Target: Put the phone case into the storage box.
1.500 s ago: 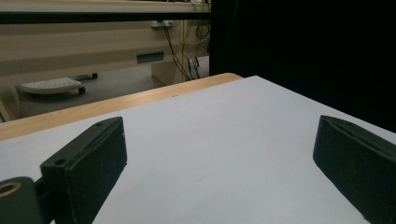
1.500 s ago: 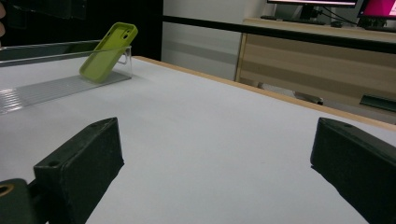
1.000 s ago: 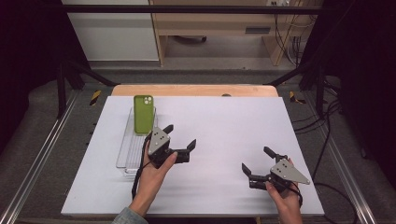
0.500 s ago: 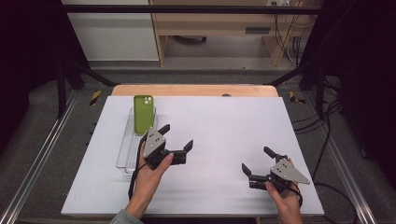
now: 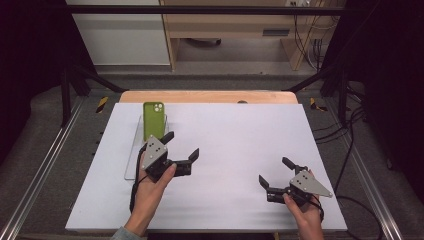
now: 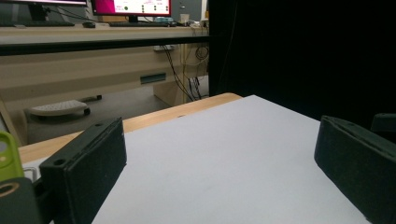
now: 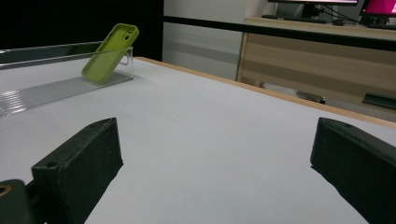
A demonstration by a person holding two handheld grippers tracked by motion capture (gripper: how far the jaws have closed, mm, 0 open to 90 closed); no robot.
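A green phone case [image 5: 154, 120] leans upright at the far end of a clear plastic tray [image 5: 132, 161] on the left of the white tabletop [image 5: 235, 135]. My left gripper [image 5: 182, 145] hovers just right of the tray, open with nothing between its jaws. Its own view shows an edge of the case [image 6: 8, 156] at far left and the gripper [image 6: 222, 142] open over bare tabletop. Near the front right, my right gripper [image 5: 274, 171] is open and holds nothing. In its view, the gripper [image 7: 215, 144] faces the case [image 7: 109, 53] and the tray [image 7: 51, 88] farther off.
A wooden strip [image 5: 210, 96] borders the table's far side. Metal rails [image 5: 45, 160] run along both sides, with cables [image 5: 345, 150] on the floor at right. A desk with monitors [image 6: 130, 8] stands beyond the table.
My left gripper has drifted a little to the left, closer to the tray, still open. The right gripper has stayed in place.
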